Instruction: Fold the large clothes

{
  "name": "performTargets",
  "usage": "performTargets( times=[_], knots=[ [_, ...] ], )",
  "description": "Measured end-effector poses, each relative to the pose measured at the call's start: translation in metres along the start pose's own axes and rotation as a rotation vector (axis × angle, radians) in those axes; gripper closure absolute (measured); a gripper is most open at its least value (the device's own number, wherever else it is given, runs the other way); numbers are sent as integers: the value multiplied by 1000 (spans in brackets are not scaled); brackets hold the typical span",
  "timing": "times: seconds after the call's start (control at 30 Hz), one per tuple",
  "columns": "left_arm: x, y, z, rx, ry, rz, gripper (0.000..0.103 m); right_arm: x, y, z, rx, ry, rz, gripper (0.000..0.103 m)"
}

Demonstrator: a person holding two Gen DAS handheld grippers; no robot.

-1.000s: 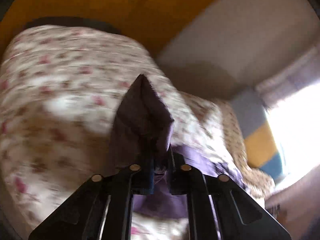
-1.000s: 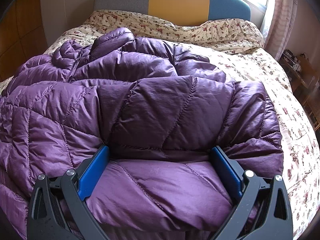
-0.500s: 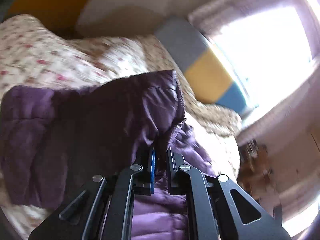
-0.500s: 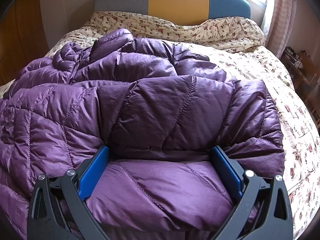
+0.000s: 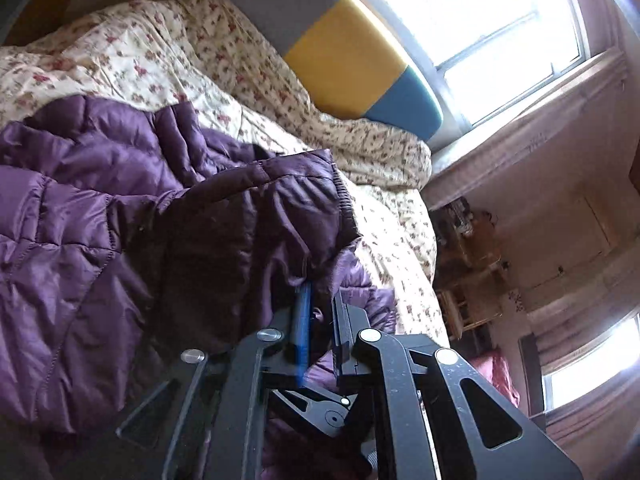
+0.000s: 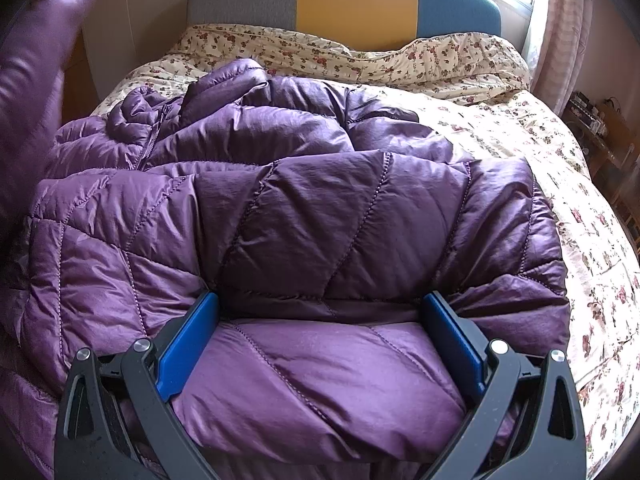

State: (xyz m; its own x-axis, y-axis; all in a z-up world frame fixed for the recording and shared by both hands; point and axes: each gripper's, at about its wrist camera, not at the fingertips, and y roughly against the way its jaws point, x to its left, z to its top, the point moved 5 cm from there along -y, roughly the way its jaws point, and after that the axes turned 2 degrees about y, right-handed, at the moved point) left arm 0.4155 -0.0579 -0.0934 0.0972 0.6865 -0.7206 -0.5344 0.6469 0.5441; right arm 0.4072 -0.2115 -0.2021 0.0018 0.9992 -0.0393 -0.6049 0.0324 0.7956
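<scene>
Jacket lay across my bed's foot edge; left gripper pinched its sleeve, right gripper gaped wide, pressed onto it.

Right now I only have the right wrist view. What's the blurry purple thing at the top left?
Observer: A sleeve of the purple jacket. In the left wrist view, the left gripper is shut on it and holds it up over the jacket's body.
Operator: Which part of the sleeve is it holding?
Observer: The end near the elastic cuff. The cuff sticks out just past the fingertips.
</scene>
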Motion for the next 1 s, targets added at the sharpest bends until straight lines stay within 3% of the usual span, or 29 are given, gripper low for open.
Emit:
performTargets(
  times=[0.03,0.1,0.17,0.23,0.37,0.47,0.7,0.8,0.87,1.0],
  knots=[
    [2,-5,-1,15,2,6,95,0,0,0,0,0,0,3],
    [5,-11,-4,34,16,8,84,0,0,0,0,1,-1,3],
    [10,-9,-3,29,20,22,57,0,0,0,0,1,-1,3],
    [9,-12,-3,22,29,11,46,0,0,0,0,3,-5,3],
    [17,7,-6,-1,34,31,46,1,1,1,4,7,-12,4],
    [28,30,-7,-38,26,87,46,3,6,4,9,17,-13,6],
    [58,87,-12,-126,-56,231,46,-11,36,12,-5,-52,5,39],
    [75,107,-12,-168,-40,266,46,-14,51,18,-32,-112,45,40],
    [83,117,-11,-194,-22,275,46,-7,59,22,-42,-146,116,39],
    [100,139,-10,-242,0,304,46,20,63,33,-32,-168,239,27]
  ],
)
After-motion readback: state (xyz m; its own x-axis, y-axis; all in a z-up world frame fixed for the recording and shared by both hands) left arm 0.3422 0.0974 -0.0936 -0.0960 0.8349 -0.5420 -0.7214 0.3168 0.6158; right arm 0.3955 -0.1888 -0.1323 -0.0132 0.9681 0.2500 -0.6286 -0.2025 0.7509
